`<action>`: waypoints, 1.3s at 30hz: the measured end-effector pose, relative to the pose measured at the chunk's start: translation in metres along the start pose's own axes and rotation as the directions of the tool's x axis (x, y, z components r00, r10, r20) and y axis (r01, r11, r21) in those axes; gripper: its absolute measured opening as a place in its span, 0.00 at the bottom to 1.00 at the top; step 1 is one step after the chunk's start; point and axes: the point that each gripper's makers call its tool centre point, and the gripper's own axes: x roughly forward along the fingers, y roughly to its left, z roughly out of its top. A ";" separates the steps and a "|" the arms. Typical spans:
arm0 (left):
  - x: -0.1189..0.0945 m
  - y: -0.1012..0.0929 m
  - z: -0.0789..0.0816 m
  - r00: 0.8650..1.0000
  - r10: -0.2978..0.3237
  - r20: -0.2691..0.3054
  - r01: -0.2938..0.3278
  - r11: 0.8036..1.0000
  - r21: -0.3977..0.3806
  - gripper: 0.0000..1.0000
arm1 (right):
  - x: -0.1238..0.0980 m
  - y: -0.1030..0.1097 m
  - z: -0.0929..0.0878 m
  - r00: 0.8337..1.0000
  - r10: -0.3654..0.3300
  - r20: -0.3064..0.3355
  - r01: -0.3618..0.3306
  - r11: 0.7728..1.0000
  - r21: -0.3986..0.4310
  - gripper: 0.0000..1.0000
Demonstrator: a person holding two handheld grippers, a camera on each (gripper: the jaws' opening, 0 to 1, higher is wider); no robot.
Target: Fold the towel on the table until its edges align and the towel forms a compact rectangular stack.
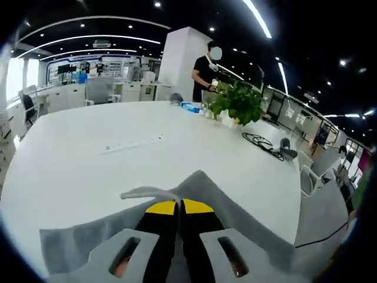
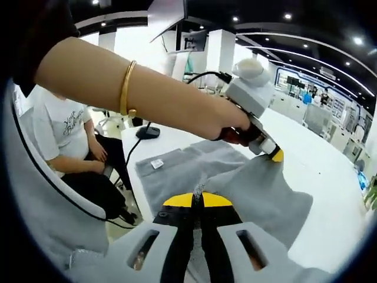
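Your left gripper [image 1: 178,206], with its yellow-tipped black jaws pressed together, is clenched on a raised fold of the soft grey cloth towel [image 1: 247,218], which drapes away to both sides of the jaws over the near part of the wide white tabletop [image 1: 88,171]. In the left gripper view the tabletop beyond the towel carries a white power strip [image 1: 131,143], a leafy green potted plant [image 1: 238,101] toward the far side, a small blue packet [image 1: 190,107] just beside it, and a coil of black cable [image 1: 263,143] near the right edge; a person in a dark top [image 1: 205,72] stands behind the plant next to a white pillar. Your right gripper [image 2: 197,200] is likewise closed, its yellow tips pinching a ridge of the same towel [image 2: 259,194]. In the right gripper view the towel lies partly folded, one layer lifted over a flatter layer that bears a small white label [image 2: 156,164] near the tabletop's [image 2: 330,171] edge. Your left hand [image 2: 227,127], reaching in from the left with a gold bangle [image 2: 125,88] on the forearm, holds the left gripper [image 2: 275,155] down on the far end of the towel's lifted layer. A seated person in a white printed shirt [image 2: 65,138] sits just beyond the tabletop's edge, with a black cable trailing nearby.
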 end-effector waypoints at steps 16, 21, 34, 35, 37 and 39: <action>-0.042 0.045 -0.012 1.000 0.011 0.007 -0.011 1.000 0.015 0.01 | 0.040 0.031 0.021 0.999 0.041 0.010 -0.041 0.999 0.019 0.00; -0.052 0.057 -0.013 1.000 0.016 0.017 -0.016 1.000 0.014 0.01 | 0.051 0.038 0.031 0.999 0.048 0.016 -0.049 0.999 0.021 0.00; -0.087 0.090 -0.013 0.997 0.060 0.044 -0.061 0.998 0.019 0.01 | 0.074 0.066 0.057 0.994 0.104 0.038 -0.103 0.994 -0.028 0.00; -0.090 0.092 -0.013 0.997 0.068 0.046 -0.069 0.997 0.020 0.01 | 0.075 0.067 0.058 0.993 0.108 0.039 -0.107 0.994 -0.031 0.00; -0.097 0.096 -0.013 0.995 0.081 0.051 -0.082 0.996 0.022 0.01 | 0.078 0.070 0.060 0.992 0.117 0.040 -0.116 0.993 -0.035 0.00; -0.102 0.100 -0.014 0.995 0.087 0.057 -0.088 0.996 0.016 0.01 | 0.081 0.074 0.062 0.991 0.128 0.038 -0.127 0.991 -0.040 0.00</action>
